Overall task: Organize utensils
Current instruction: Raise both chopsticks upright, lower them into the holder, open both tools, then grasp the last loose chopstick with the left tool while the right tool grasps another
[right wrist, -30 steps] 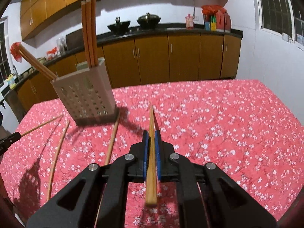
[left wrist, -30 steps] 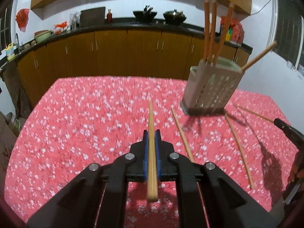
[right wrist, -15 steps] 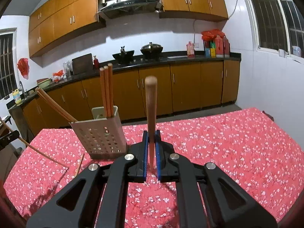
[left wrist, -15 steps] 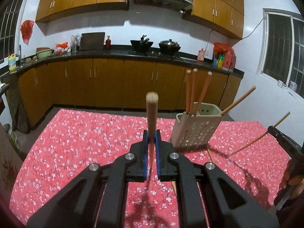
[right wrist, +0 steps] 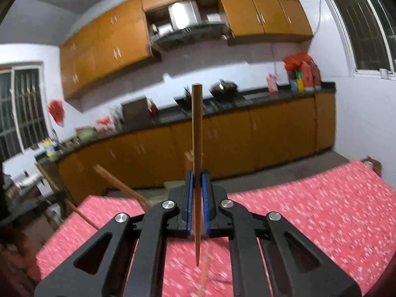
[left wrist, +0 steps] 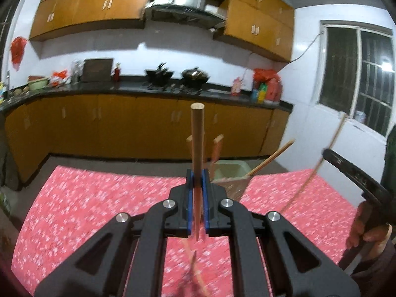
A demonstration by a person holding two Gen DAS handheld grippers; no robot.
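Note:
My left gripper (left wrist: 197, 173) is shut on a wooden chopstick (left wrist: 197, 143) that stands upright between its blue pads, thick end up. Just beyond it is the perforated beige utensil holder (left wrist: 230, 173) with chopsticks (left wrist: 271, 158) sticking out. My right gripper (right wrist: 197, 174) is shut on another upright chopstick (right wrist: 196, 133), thin tip down. The right gripper also shows at the right of the left wrist view (left wrist: 346, 170), its chopstick (left wrist: 319, 165) slanting. The holder is mostly hidden behind the right gripper; its chopsticks (right wrist: 118, 185) lean out to the left.
The table carries a red flowered cloth (left wrist: 86, 203). A loose chopstick (left wrist: 195, 267) lies on it below the left gripper, another (right wrist: 205, 272) under the right one. Kitchen cabinets and a counter (left wrist: 123, 94) run behind; a window (left wrist: 356, 79) is at the right.
Both grippers have lifted off the table and tilted up, turning their chopsticks from flat to upright. Both have come closer to the holder.

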